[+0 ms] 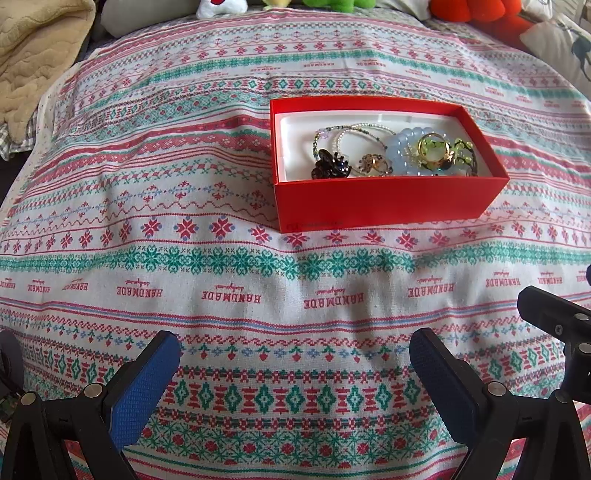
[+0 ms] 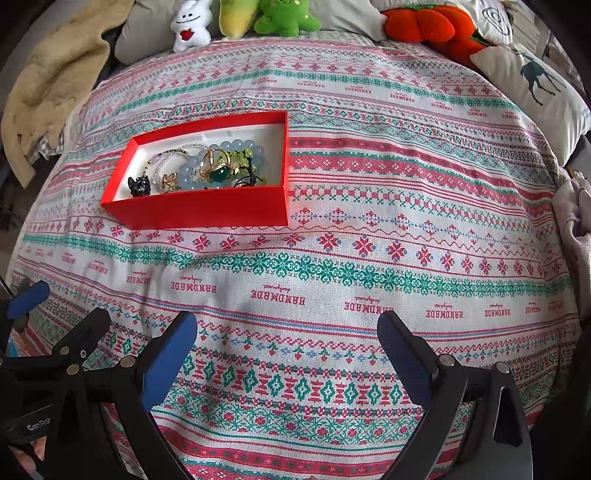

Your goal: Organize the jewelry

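A: Nearest the left wrist camera, what do you see?

B: The left gripper (image 1: 294, 349), black arms with blue ribbed pads, spread wide and empty above the patterned cloth (image 1: 184, 229), a woven cover of red, green and white bands with "HANDMADE" printed on it. The right gripper (image 2: 287, 330) is the same: fingers spread apart, nothing between them, hanging low over the cloth.

A: And the box, relative to each?

B: The open rectangular red cardboard box (image 1: 388, 201) sits on the cloth well ahead of the left gripper and slightly to its right. From the right wrist camera it lies ahead and clearly to the left, well apart from the fingers. In that view the left gripper's blue pad shows at the left edge.

A: What is inside?

B: A white lining, and the jewelry heaped toward the box's right half. At the left of the heap, a small black glossy figure charm (image 1: 330, 166). Beside it, a small gold-coloured ring (image 1: 373, 163). Behind those, thin beaded bracelets (image 1: 347, 133) in pale and dark beads. To the right, a pale blue chunky bead bracelet (image 1: 402, 151), with a gold ring holding a green stone (image 1: 434, 149) lying on it, and green beads on a dark cord at the far right.

A: Beyond the box?

B: Plush toys line the far edge: white (image 2: 192, 26), green (image 2: 286, 16), orange (image 2: 432, 24). A beige blanket (image 2: 48, 96) lies far left, and a deer-print cushion (image 2: 535, 81) far right.
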